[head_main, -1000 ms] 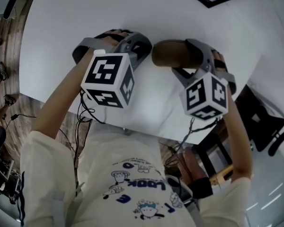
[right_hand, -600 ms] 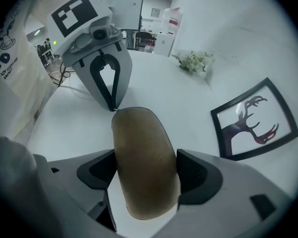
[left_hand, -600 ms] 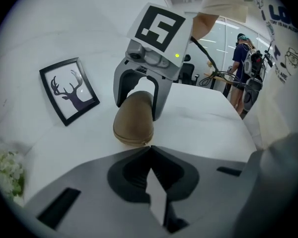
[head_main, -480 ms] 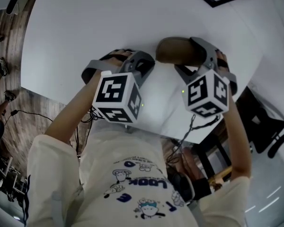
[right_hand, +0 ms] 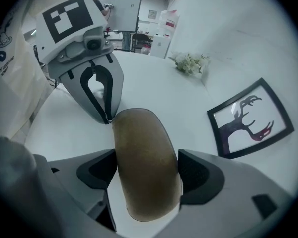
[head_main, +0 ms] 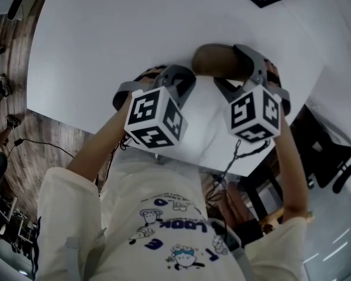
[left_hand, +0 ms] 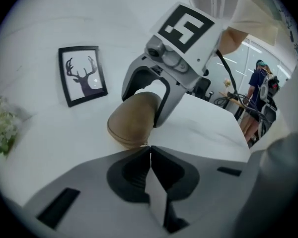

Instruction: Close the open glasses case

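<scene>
White tabletop [head_main: 105, 40], smooth and matte with a rounded edge, fills most of the head view. The brown glasses case [head_main: 216, 61] lies on it near the edge closest to the person, with its lid down.

The right gripper [right_hand: 148, 175] has its two jaws pressed against the long sides of the case, one on each side, and points steeply down at it. The left gripper [left_hand: 149, 148] has its jaws fully together with nothing between them. Its tips sit right at one rounded end of the case, though contact cannot be made out.

Further back on the table lies a black-framed deer picture [left_hand: 83, 75], well apart from the case. A small bunch of pale flowers [right_hand: 190, 62] rests near the far rim.

Beyond the table's left edge, wood-plank floor [head_main: 47, 139] shows with a thin dark cable [head_main: 38, 143] trailing across it. To the right, below the table's edge, stands a black chair [head_main: 327, 151] on a wheeled base.

The left gripper view takes in bright ceiling lights and glass partitions, with another person [left_hand: 258, 90] standing in the background. The right gripper view shows more white furniture and a lit room behind.
</scene>
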`<state>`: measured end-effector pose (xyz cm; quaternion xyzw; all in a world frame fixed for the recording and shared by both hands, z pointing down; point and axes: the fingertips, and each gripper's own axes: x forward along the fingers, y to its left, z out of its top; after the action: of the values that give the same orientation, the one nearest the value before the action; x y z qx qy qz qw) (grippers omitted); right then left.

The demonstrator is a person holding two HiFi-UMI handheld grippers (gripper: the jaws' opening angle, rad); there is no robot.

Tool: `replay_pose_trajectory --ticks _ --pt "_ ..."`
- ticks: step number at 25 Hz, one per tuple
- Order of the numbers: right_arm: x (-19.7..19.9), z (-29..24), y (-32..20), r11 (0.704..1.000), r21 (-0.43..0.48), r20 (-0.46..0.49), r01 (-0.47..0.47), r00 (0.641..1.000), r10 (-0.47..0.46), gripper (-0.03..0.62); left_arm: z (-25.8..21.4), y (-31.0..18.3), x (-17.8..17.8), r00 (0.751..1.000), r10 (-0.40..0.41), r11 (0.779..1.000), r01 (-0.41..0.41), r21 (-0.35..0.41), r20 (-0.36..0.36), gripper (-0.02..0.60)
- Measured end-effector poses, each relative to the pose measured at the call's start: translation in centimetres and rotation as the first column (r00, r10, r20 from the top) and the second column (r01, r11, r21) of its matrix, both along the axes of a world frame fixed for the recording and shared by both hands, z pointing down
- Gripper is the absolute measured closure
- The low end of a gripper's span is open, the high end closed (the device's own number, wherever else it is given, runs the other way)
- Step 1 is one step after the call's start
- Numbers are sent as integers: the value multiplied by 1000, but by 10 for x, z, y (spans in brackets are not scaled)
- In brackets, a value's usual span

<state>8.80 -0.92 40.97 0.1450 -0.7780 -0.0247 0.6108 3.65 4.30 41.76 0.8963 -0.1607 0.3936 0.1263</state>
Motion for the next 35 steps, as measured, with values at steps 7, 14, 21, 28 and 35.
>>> replay_pose_trajectory --ticks 7,14,21,28,35 --pt "-5 -35 -1 982 32 185 -184 967 175 224 3 -5 -5 997 -79 997 79 -11 -1 577" --pt "17 -89 -7 773 11 546 -634 652 527 227 -13 -7 -33 963 -262 962 254 -104 -70 508" --pt "33 -98 16 360 -90 687 -929 204 698 530 -80 -32 -44 866 -455 888 458 -35 -206 508" --pt "15 -134 25 276 -77 766 -958 120 631 582 -136 -46 -39 823 -482 847 526 81 -301 509" --pt "13 -162 43 250 -54 813 -967 103 573 589 -175 -38 -38 802 -475 817 555 157 -361 509"
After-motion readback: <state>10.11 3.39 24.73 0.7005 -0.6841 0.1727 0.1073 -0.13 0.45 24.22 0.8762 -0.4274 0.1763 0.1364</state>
